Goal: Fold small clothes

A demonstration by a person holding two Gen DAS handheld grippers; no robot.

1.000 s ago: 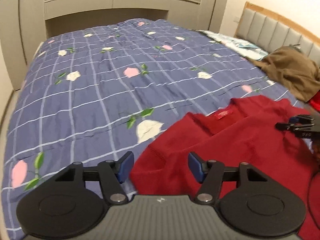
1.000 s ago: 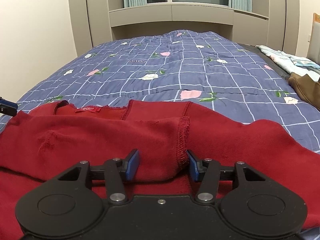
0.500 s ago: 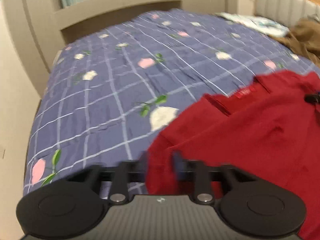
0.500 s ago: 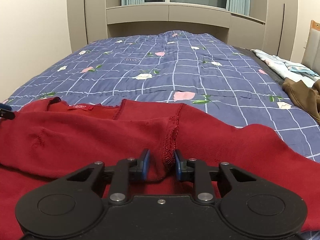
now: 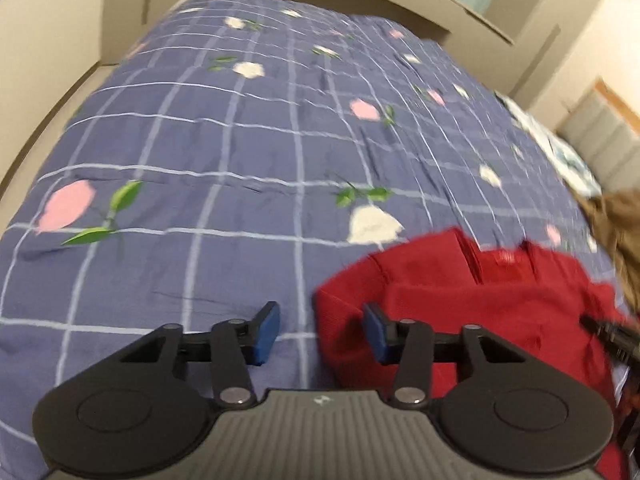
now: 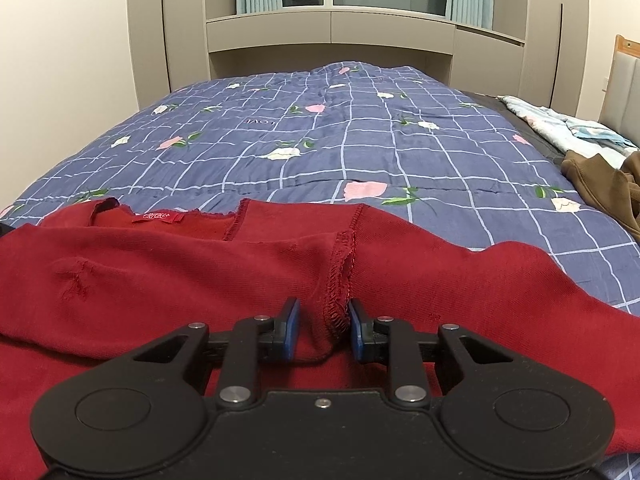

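1. Far left: the left gripper point(image 5: 320, 328) hangs tilted down over the blue flowered duvet point(image 5: 240, 140). Its fingers are apart. They've just been closing in, but nothing is pinched yet. The left pad point(image 5: 264, 332) is over bare duvet, and only the edge of the red sweater point(image 5: 480, 300) sits in the gap, on the right pad's side.
2. So my guess at the step is grabbing that left edge. I'd slide the gripper further onto the cloth before squeezing so both pads get knit. A thin bite like this will probably slip once you lift. This view is blurry, so I can't tell how many layers are at that edge.
3. Middle: the sweater lies spread across the near side of the bed, neck label point(image 6: 158, 218) facing up and towards the far side. Use that neckline as your reference so the fold comes out square.
4. Right: the right gripper point(image 6: 323, 326) has just closed too. Its fingers are clamped on a bunched ridge of the sweater, right at the frayed seam point(image 6: 342, 276). That looks like a solid hold, so leave it alone.
5. Once the left side has a grip, I'd lift both hands together and keep them level. The knit looks floppy and will sag in between.
6. Far right: a brown garment point(image 6: 592, 184) lies well apart from the sweater, so it shouldn't get in the way.
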